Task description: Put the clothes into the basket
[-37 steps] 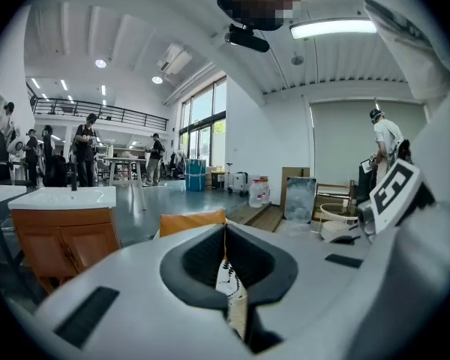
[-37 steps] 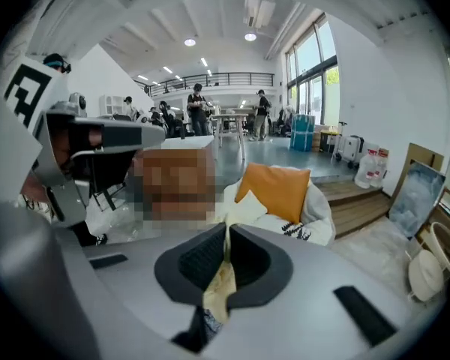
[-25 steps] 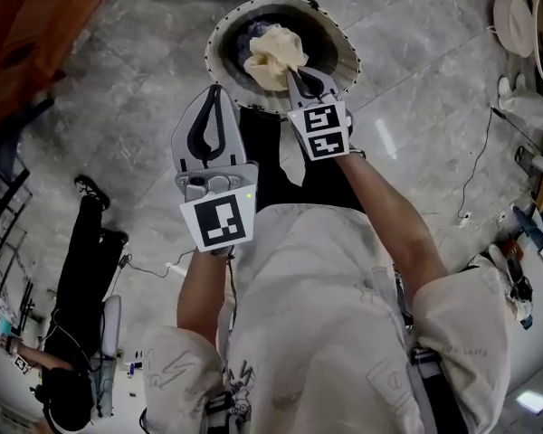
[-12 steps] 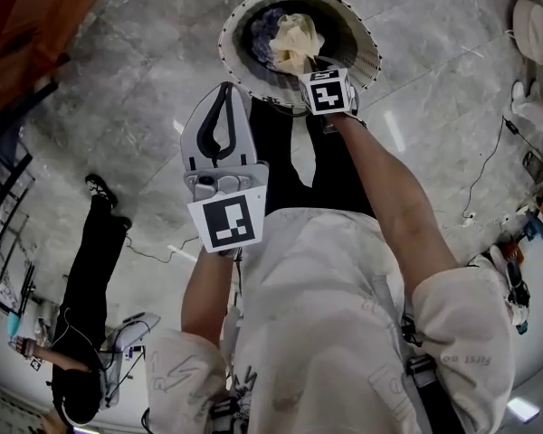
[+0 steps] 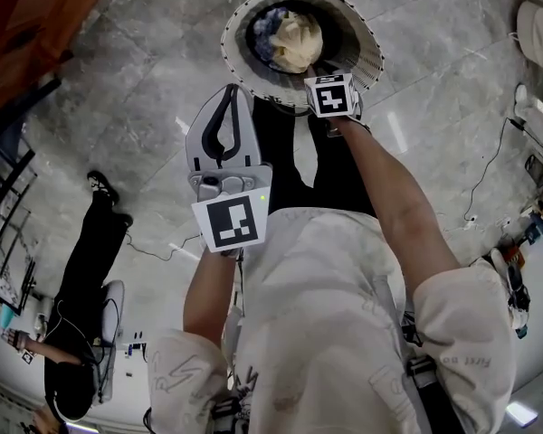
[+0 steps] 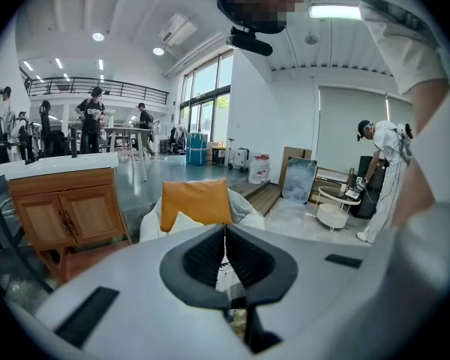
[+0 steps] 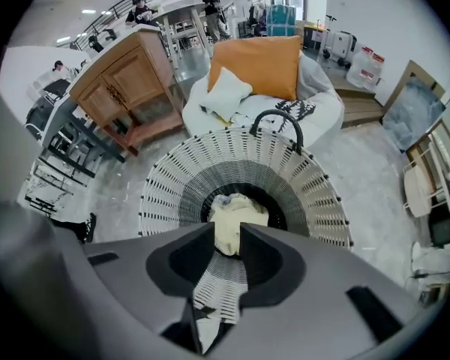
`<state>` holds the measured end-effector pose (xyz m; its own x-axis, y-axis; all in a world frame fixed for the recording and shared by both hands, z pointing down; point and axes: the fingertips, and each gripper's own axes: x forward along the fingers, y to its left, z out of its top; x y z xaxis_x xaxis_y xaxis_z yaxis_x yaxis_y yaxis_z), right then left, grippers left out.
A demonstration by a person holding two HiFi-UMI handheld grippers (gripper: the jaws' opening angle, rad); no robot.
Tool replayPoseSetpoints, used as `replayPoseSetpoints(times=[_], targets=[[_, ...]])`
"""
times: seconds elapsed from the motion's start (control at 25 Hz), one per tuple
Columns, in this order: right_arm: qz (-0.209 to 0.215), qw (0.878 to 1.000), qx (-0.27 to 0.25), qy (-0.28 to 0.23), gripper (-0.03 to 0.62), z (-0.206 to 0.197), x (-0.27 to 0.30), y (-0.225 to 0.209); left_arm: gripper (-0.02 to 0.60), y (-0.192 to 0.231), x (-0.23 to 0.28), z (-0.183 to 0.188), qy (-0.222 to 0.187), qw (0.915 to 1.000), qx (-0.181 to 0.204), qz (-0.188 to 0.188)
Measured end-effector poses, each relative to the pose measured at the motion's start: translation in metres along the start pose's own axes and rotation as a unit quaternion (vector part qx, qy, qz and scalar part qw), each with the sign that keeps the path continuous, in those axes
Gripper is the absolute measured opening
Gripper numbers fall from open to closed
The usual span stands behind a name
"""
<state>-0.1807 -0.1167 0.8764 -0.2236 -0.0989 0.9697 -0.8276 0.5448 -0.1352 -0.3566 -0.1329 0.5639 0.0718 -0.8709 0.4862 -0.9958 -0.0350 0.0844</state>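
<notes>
A white slatted basket [image 5: 366, 57] with a black handle stands on the grey floor ahead of me. A cream cloth [image 5: 295, 38] lies inside it beside a bluish garment [image 5: 264, 34]. My right gripper [image 5: 328, 80] points steeply down over the basket's near rim. Its jaws have just been opening, and nothing is pressed between them. In the right gripper view the cream cloth [image 7: 236, 214] shows through the gap of the right gripper [image 7: 226, 235], down in the basket [image 7: 172, 178]. My left gripper [image 5: 224, 96] hangs to the left of the basket, shut and empty, its pads together [image 6: 225, 235].
A white beanbag with an orange cushion [image 7: 255, 62] sits just behind the basket, next to a wooden cabinet [image 7: 124, 81]. A person in black [image 5: 81, 287] stands at the left. A cable [image 5: 484, 161] and round low tables [image 5: 529, 16] lie to the right.
The right gripper sank towards the basket's rim with the cream cloth, then let it go; the cloth now lies inside the basket. The left gripper barely moved.
</notes>
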Motion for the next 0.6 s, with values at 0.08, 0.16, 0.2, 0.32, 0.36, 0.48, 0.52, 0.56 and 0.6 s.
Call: replayPoseSetpoints(times=[0.08, 0.16, 0.2, 0.32, 0.36, 0.48, 0.52, 0.56, 0.6], targets=[[0.002, 1.000, 0.001, -0.001, 0.084, -0.007, -0.004, 0.000, 0.005, -0.005, -0.001, 0.001, -0.002, 1.0000, 0.001, -0.002], [0.006, 1.000, 0.002, 0.002, 0.084, -0.016, -0.009, -0.002, 0.005, -0.012, -0.003, 0.003, -0.004, 1.0000, 0.005, -0.005], [0.008, 1.000, 0.002, 0.003, 0.084, -0.021, -0.012, -0.003, 0.005, -0.016, -0.004, 0.005, -0.006, 0.9999, 0.007, -0.007], [0.010, 1.000, 0.002, -0.006, 0.084, -0.030, -0.026, -0.010, 0.005, -0.031, -0.007, 0.015, -0.016, 0.9997, 0.013, -0.013], [0.011, 1.000, 0.004, -0.010, 0.084, -0.033, -0.032, -0.014, 0.005, -0.038, -0.008, 0.019, -0.019, 0.9996, 0.014, -0.015], [0.013, 1.000, 0.015, -0.020, 0.083, -0.044, -0.050, -0.025, 0.005, -0.058, -0.012, 0.031, -0.027, 0.9993, 0.014, -0.021], [0.012, 0.999, 0.021, -0.024, 0.083, -0.046, -0.058, -0.030, 0.005, -0.065, -0.014, 0.035, -0.030, 0.9991, 0.016, -0.024], [0.011, 0.999, 0.028, -0.028, 0.081, -0.049, -0.066, -0.035, 0.005, -0.073, -0.015, 0.040, -0.033, 0.9989, 0.018, -0.028], [0.009, 0.999, 0.035, -0.034, 0.081, -0.051, -0.074, -0.041, 0.005, -0.081, -0.016, 0.044, -0.037, 0.9986, 0.020, -0.032]])
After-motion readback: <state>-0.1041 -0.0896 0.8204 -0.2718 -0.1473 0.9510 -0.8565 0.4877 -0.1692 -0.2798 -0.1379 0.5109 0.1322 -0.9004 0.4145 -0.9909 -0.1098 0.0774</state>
